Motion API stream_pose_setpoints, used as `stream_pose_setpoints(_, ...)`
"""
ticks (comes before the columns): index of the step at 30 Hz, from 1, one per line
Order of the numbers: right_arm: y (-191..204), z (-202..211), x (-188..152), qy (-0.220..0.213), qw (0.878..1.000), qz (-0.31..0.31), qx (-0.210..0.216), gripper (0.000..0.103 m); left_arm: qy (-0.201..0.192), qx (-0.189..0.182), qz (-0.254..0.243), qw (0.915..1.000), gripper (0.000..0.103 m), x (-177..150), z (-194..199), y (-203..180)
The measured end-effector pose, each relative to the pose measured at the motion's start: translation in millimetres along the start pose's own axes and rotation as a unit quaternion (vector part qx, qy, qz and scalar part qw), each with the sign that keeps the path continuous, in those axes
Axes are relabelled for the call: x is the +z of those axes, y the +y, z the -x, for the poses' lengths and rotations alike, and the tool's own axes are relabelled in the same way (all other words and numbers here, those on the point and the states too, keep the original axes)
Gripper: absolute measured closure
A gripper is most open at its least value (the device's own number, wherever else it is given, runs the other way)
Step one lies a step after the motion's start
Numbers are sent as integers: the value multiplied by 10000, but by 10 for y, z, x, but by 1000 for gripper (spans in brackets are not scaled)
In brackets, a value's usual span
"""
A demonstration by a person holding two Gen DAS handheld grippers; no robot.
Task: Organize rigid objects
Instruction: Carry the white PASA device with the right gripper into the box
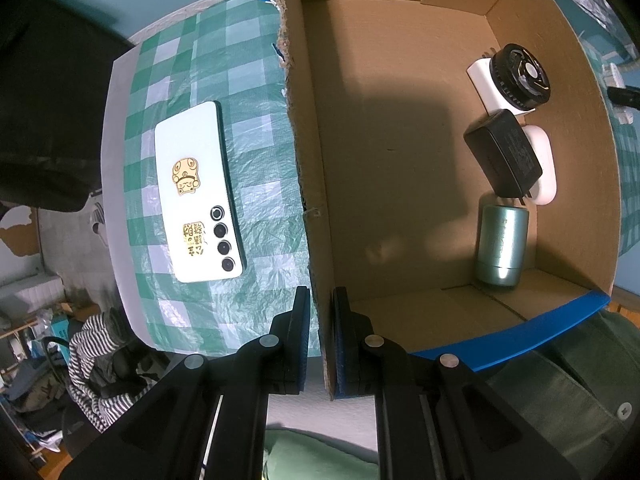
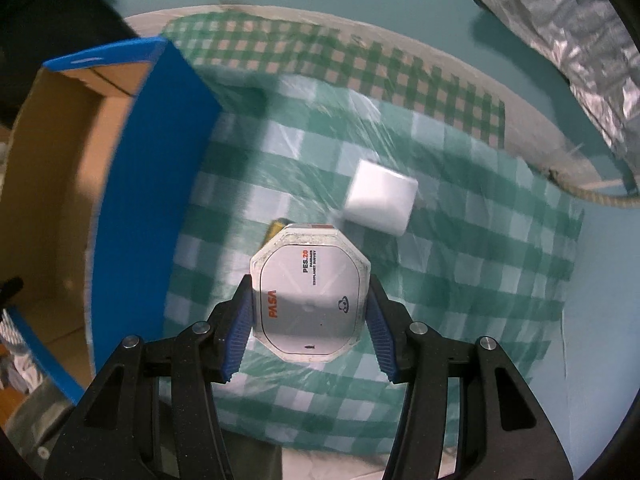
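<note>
Box [image 1: 400, 160] loading is the step in hand. The left gripper [image 1: 321, 320] is straddling the near end of the box's left wall, one pad on each side, jaws narrowed to roughly the wall's thickness; whether the pads are actually pressing the cardboard cannot be told. The right gripper [image 2: 308, 320] is clamping an octagonal case [image 2: 308, 296] marked PASA, blue pads bearing on its two opposite flat sides, above the checked cloth [image 2: 480, 280] to the right of the box [image 2: 132, 184].

In the left view, along the box's right wall, near to far, are lying a green cylinder [image 1: 500, 244], a black adapter [image 1: 504, 152] leaning on a white pod [image 1: 544, 164], and a black round fan [image 1: 520, 76] resting on a white block [image 1: 486, 80]. The box's left and middle floor is lying bare.

Recommended handling: keep the left jaws steadying the wall, carry the case leftward over the blue rim, lower it flat onto the bare floor, then release.

Outside the box a phone [image 1: 196, 192] is lying camera side up, left of it. A white cube [image 2: 380, 198], blurred, is lying just beyond the case.
</note>
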State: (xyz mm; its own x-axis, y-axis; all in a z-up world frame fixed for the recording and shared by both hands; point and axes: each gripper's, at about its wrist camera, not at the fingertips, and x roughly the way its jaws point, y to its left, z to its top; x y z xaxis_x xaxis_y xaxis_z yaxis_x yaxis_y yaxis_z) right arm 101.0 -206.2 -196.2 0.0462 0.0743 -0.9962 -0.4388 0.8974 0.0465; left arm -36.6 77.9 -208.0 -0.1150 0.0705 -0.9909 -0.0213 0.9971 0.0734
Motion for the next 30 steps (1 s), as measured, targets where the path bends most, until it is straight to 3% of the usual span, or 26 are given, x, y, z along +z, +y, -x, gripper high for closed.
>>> stream_pose_setpoints(19, 844, 464, 160, -412, 9909, 1253, 262, 51, -25, -20, 1, 10000, 92, 3, 9, 23)
stream_pose_setpoints(30, 1397, 419, 175, -363, 9799, 1941, 303, 51, -35, -18, -5, 10000, 92, 14, 16, 22)
